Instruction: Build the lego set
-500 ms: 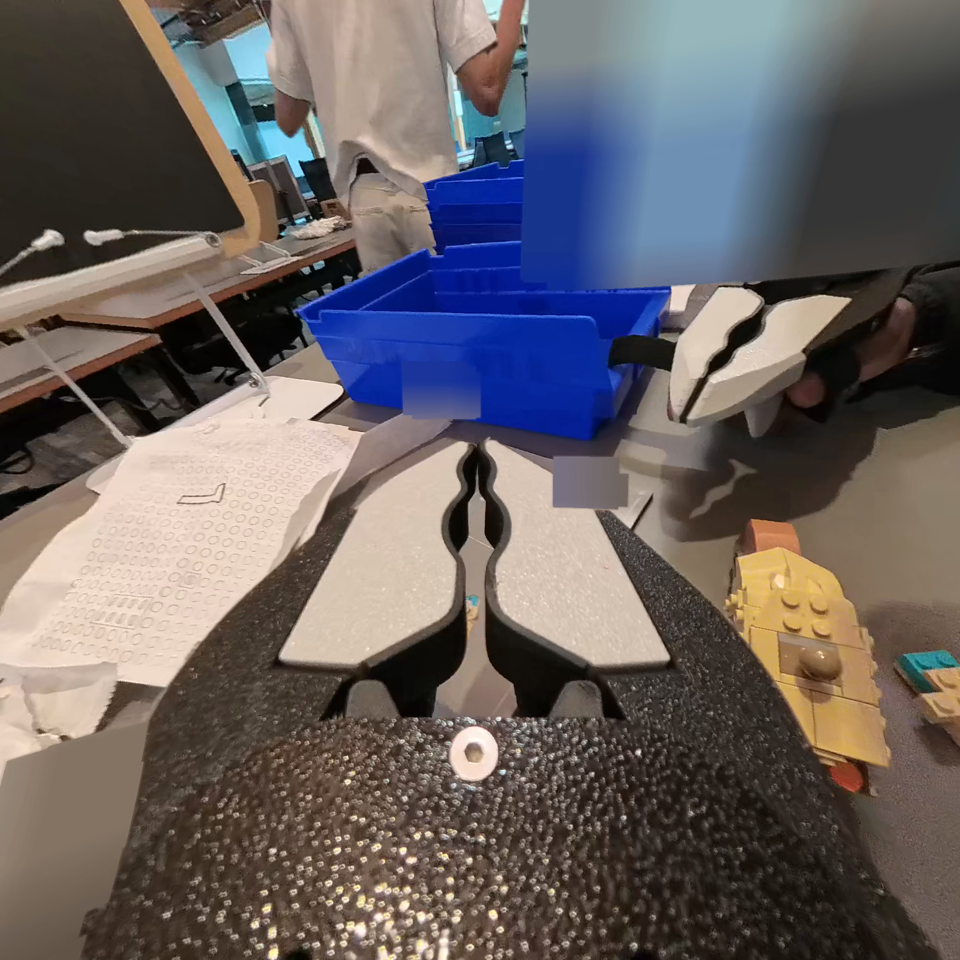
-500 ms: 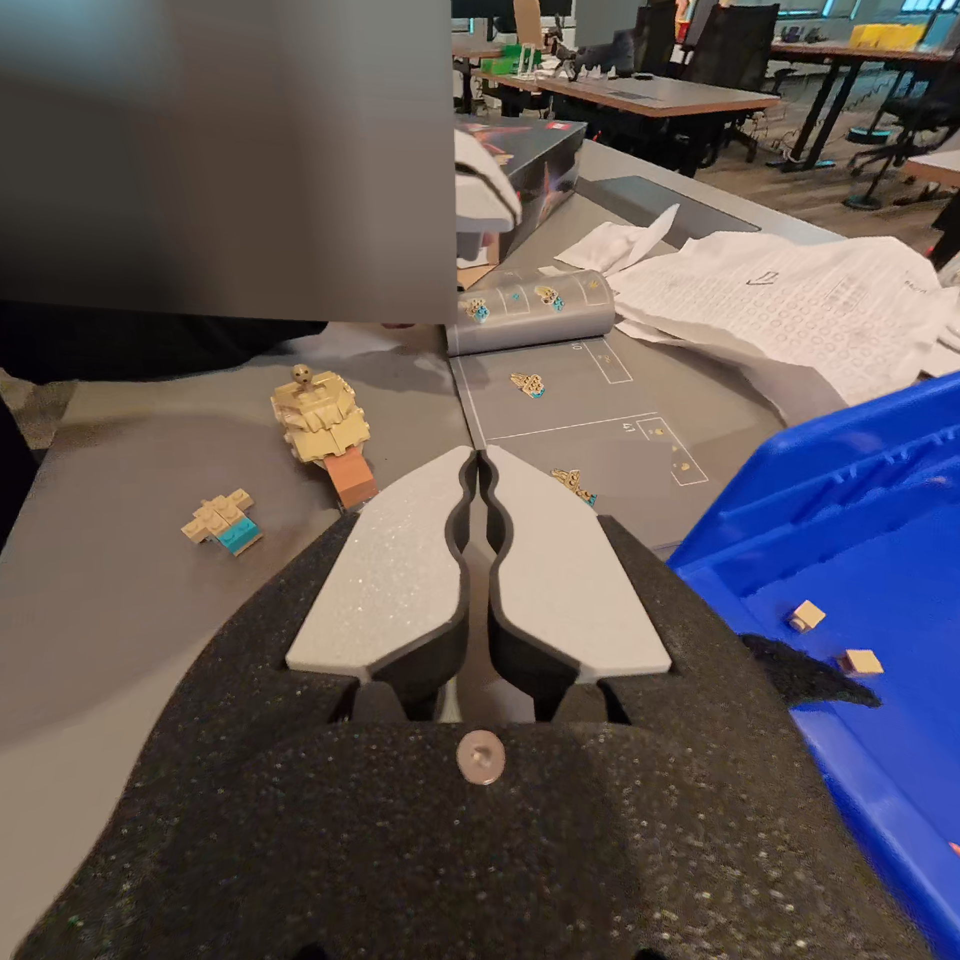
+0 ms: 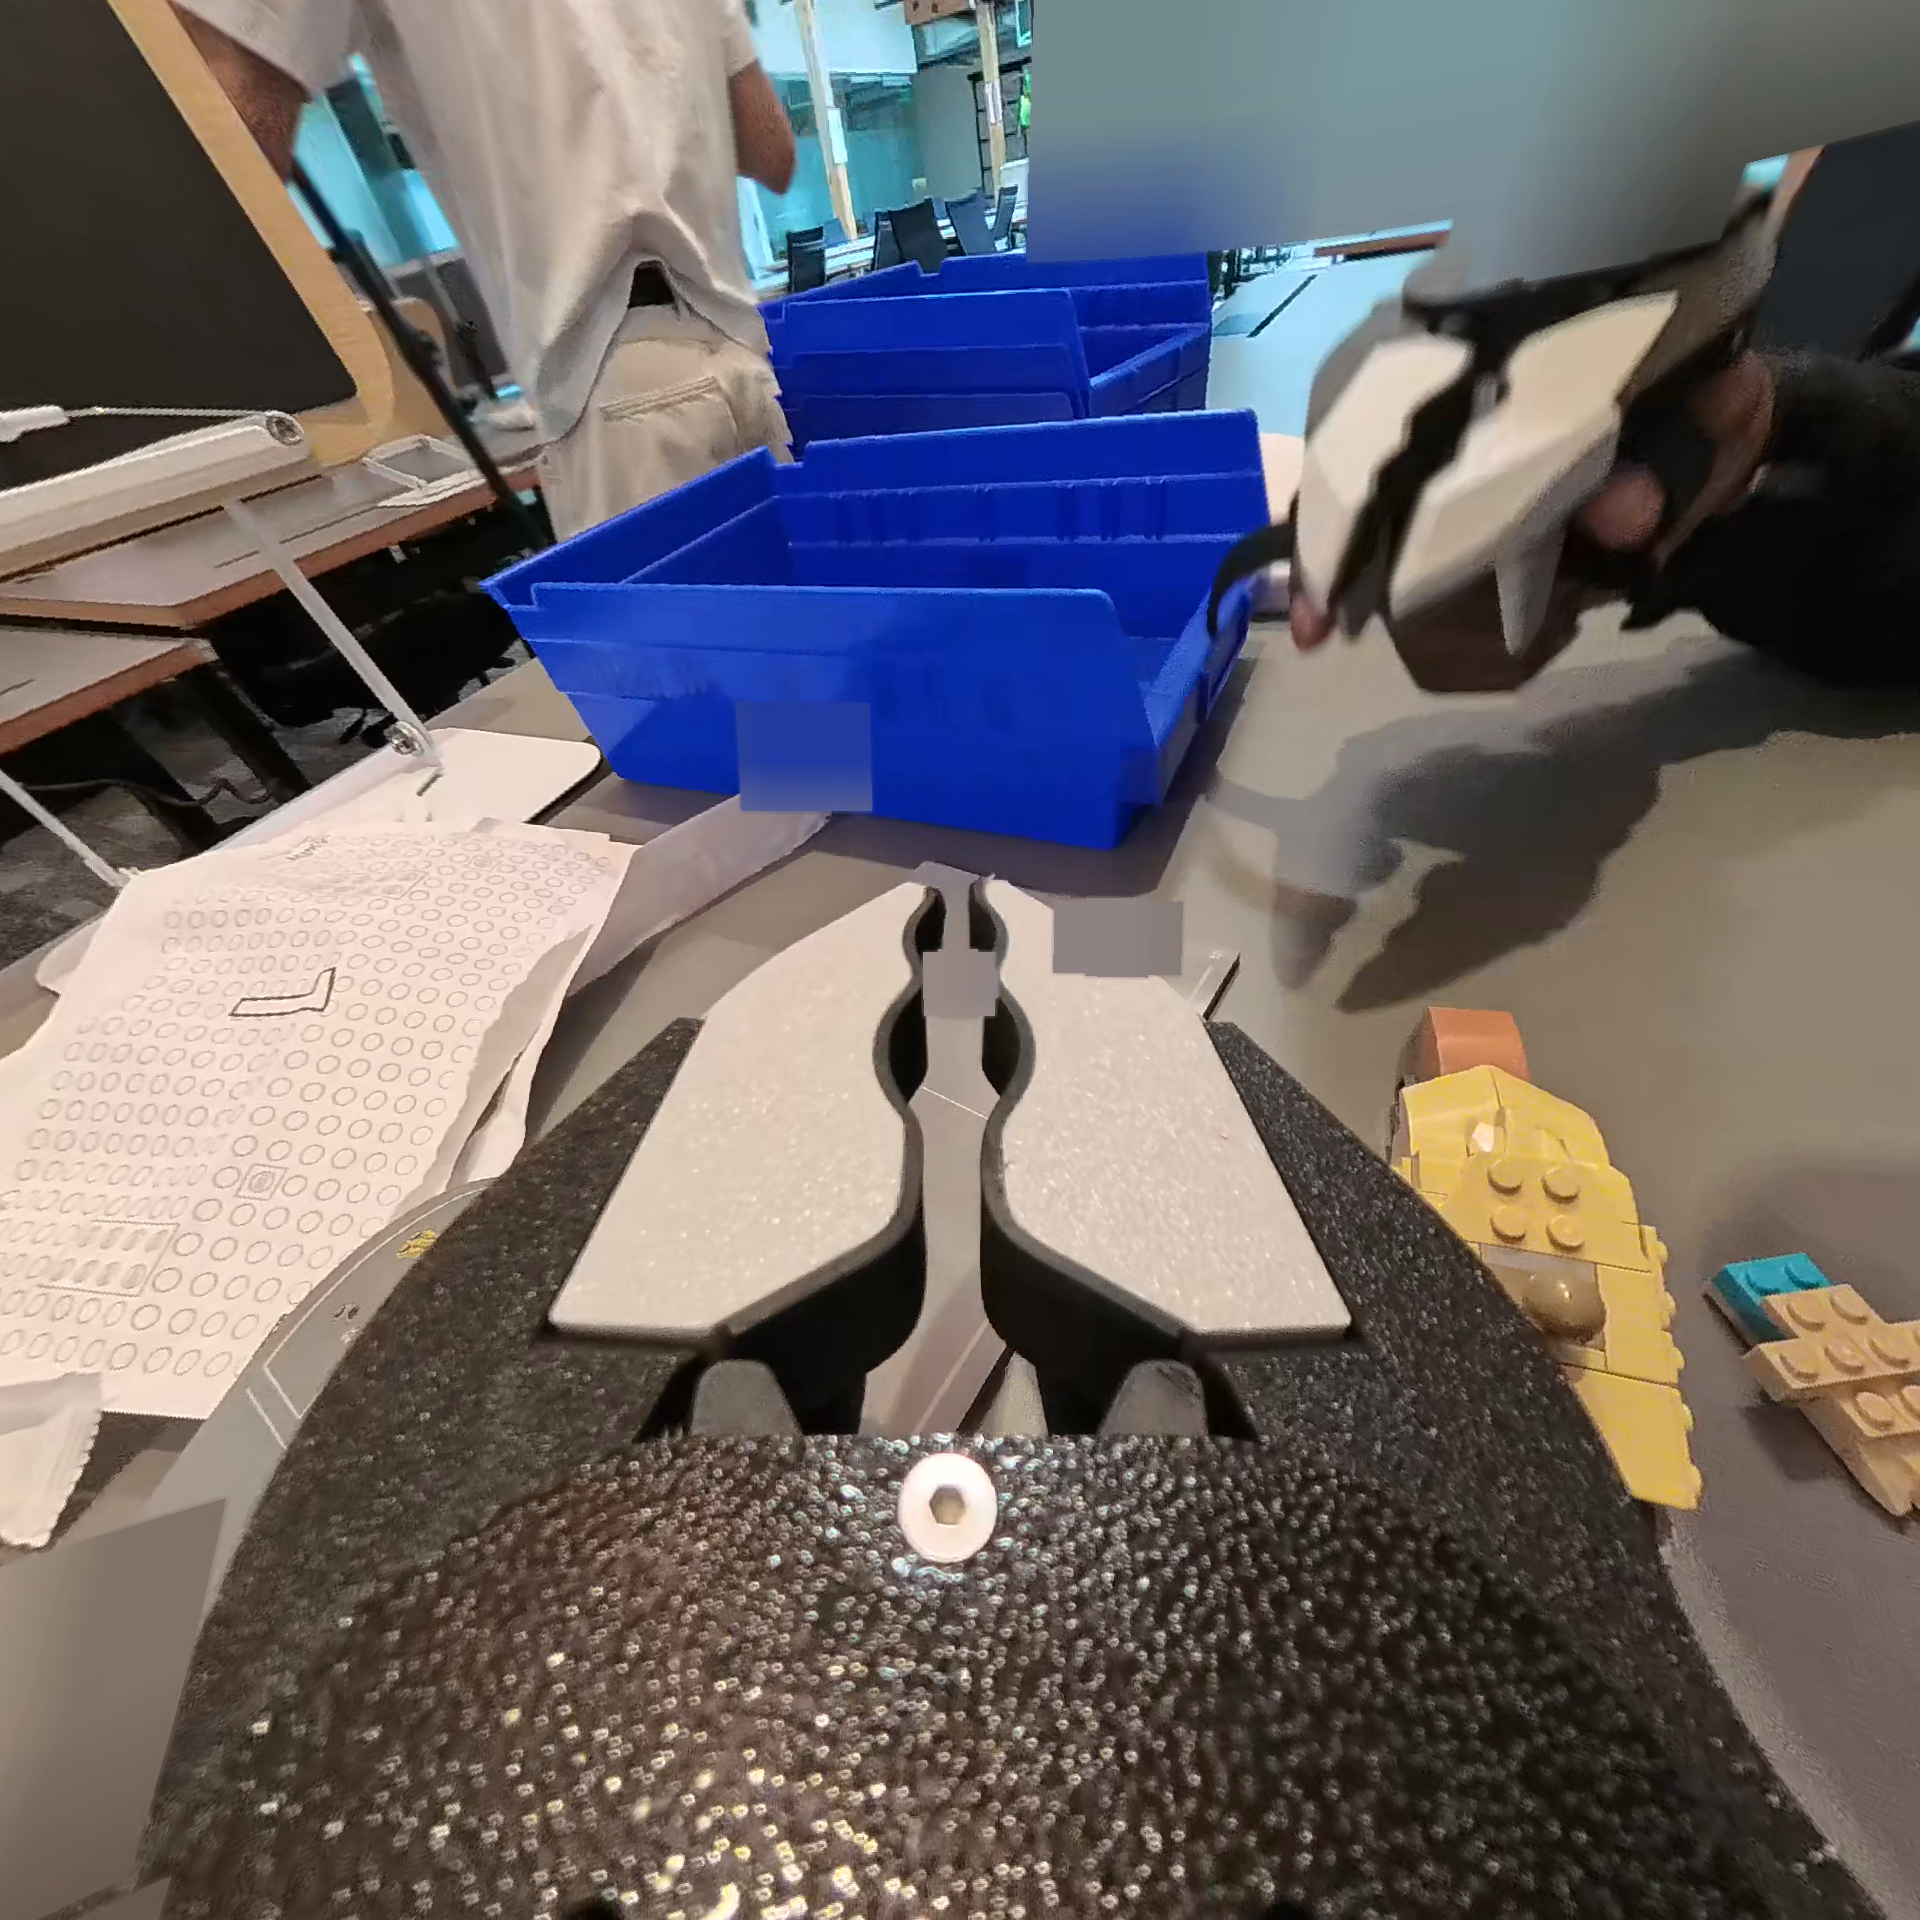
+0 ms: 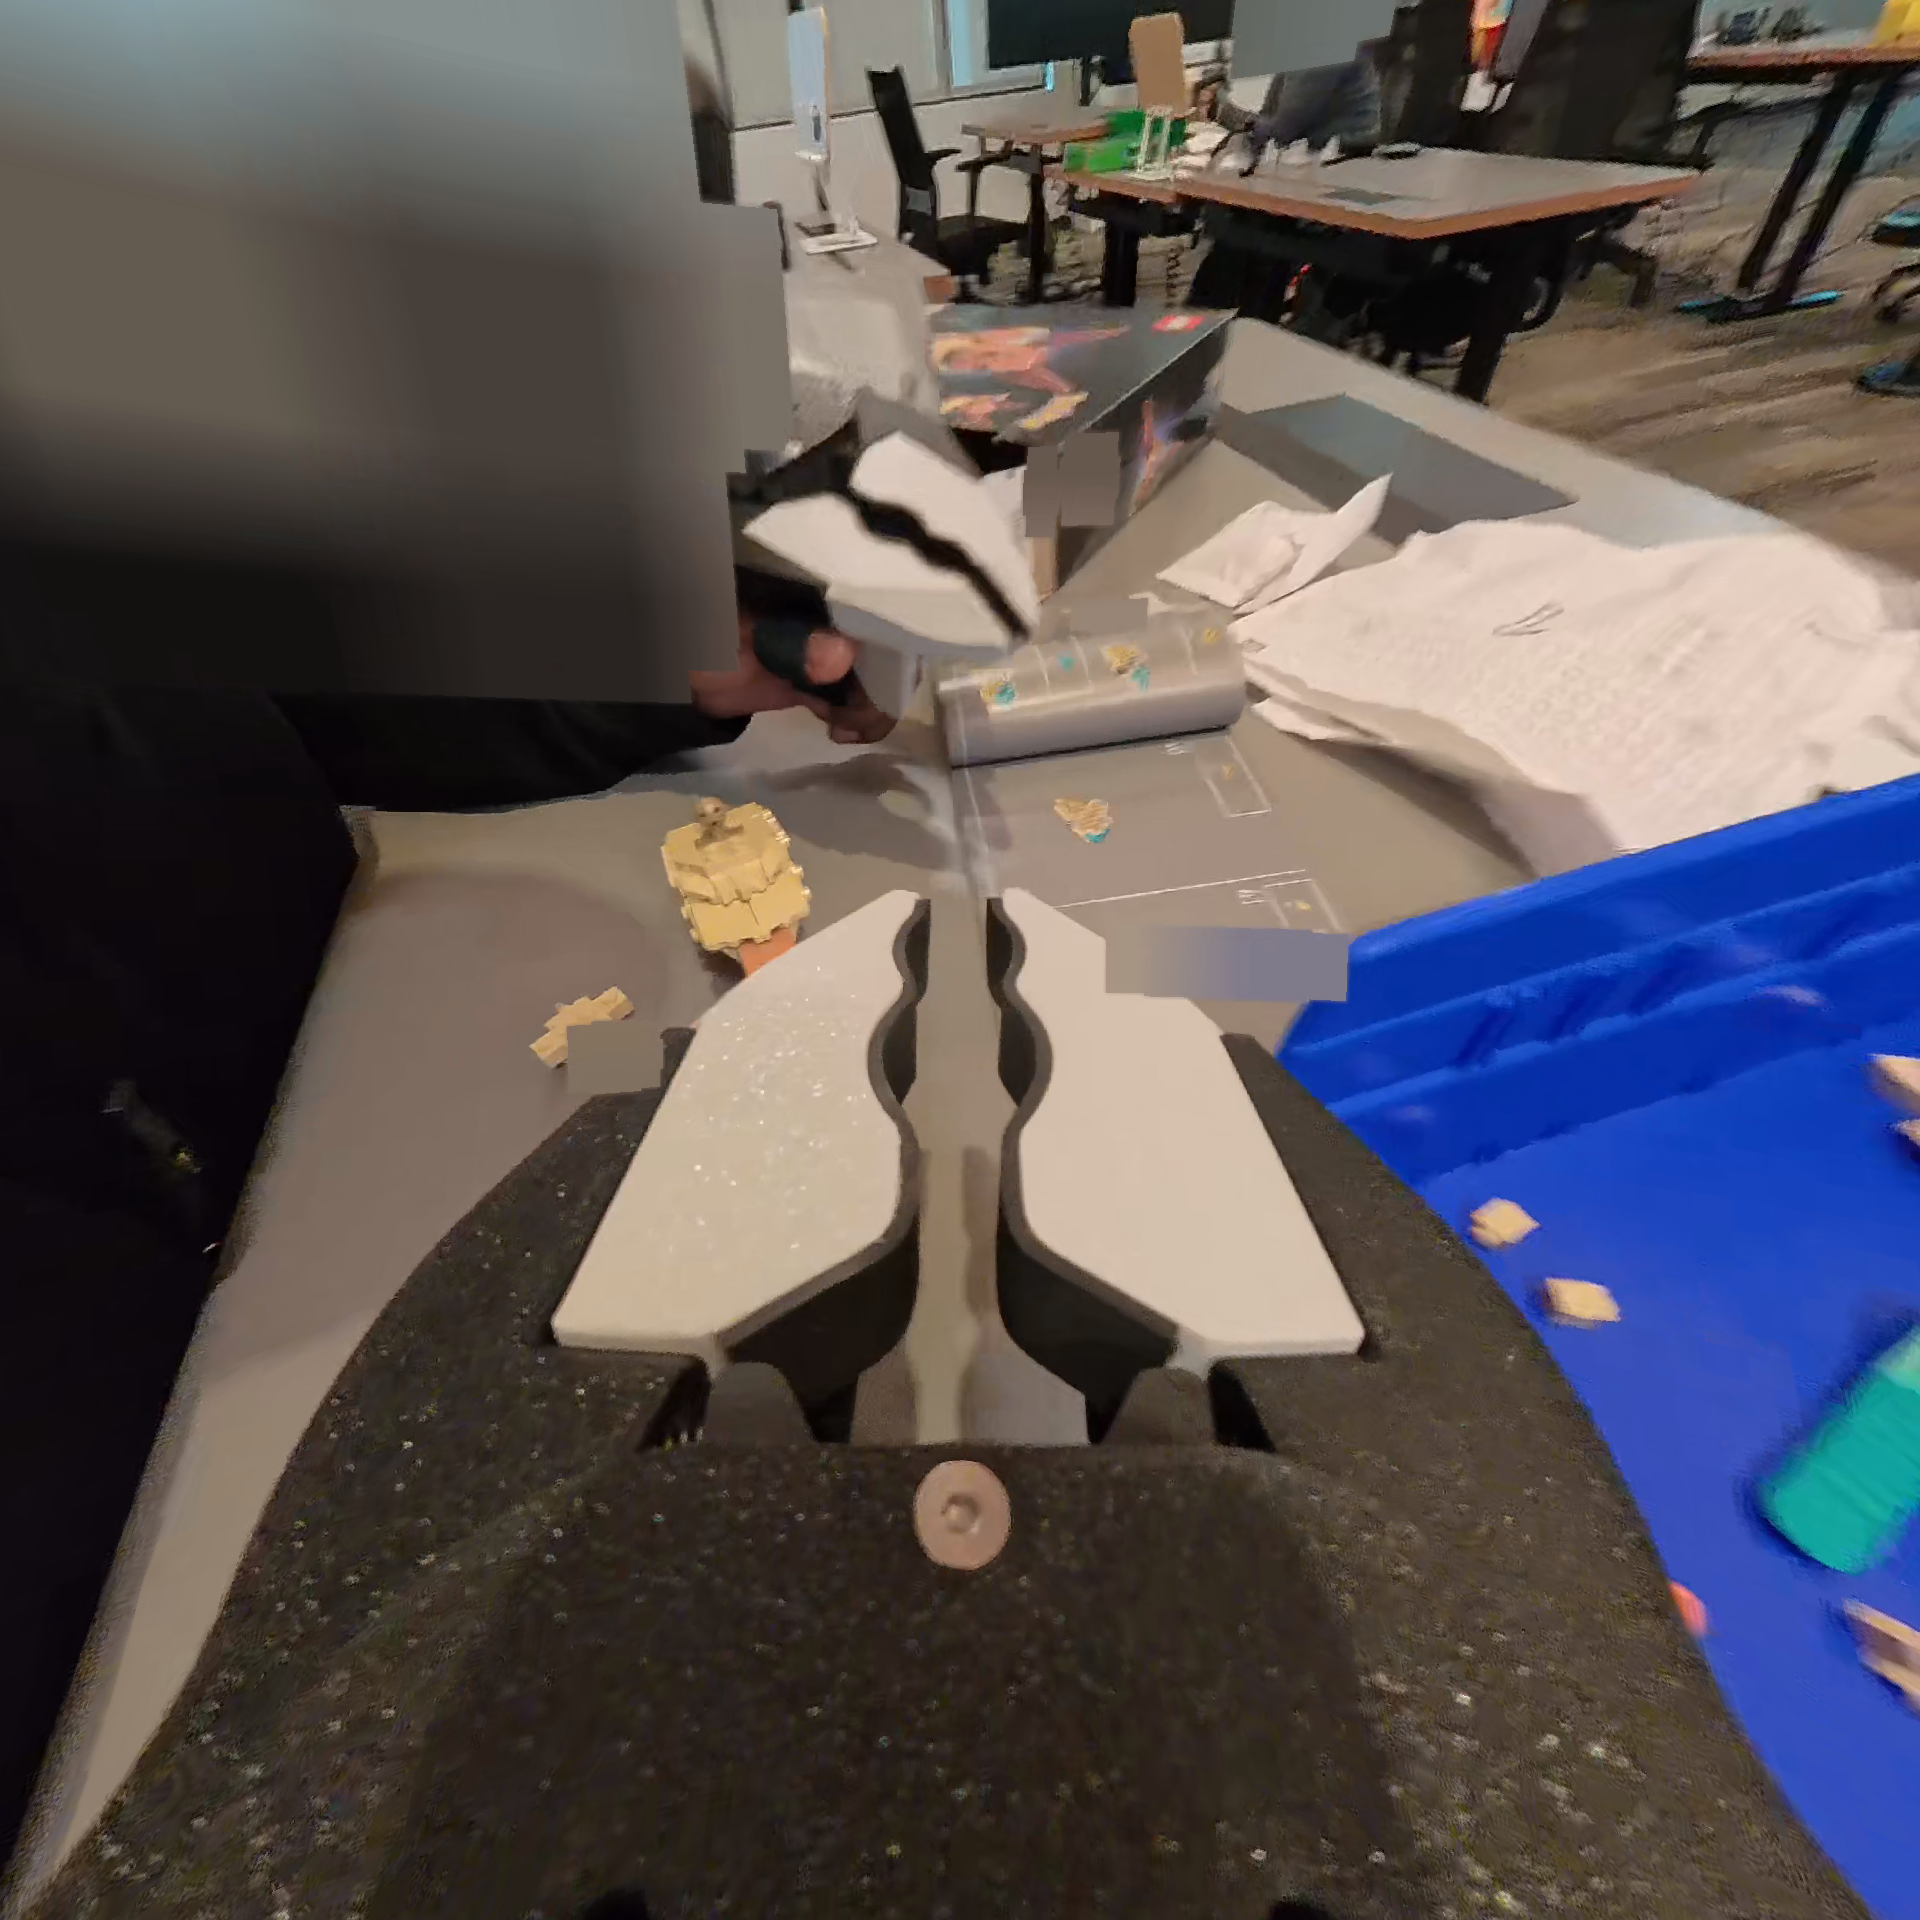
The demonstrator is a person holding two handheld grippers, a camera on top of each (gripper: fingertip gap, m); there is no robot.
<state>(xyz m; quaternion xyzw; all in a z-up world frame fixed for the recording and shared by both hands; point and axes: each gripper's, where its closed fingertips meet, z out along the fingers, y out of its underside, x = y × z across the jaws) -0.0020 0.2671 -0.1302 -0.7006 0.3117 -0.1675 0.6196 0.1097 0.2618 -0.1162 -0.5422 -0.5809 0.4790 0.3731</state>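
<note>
Left wrist view: the left gripper [image 3: 961, 899] hovers above the grey table [image 3: 1455, 831], jaws parted by a narrow slit and holding nothing, just short of the blue bin [image 3: 883, 665]. A tan brick model [image 3: 1538, 1226] lies right of the bin's near corner. The right gripper [image 4: 958, 906], slightly wider and also empty, hangs left of that bin, where loose tan bricks [image 4: 1501, 1221] lie.

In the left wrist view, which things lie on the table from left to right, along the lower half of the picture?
White printed paper sheet → left tongs, slightly open with nothing between them → yellow brick model → small tan and teal brick piece.
</note>
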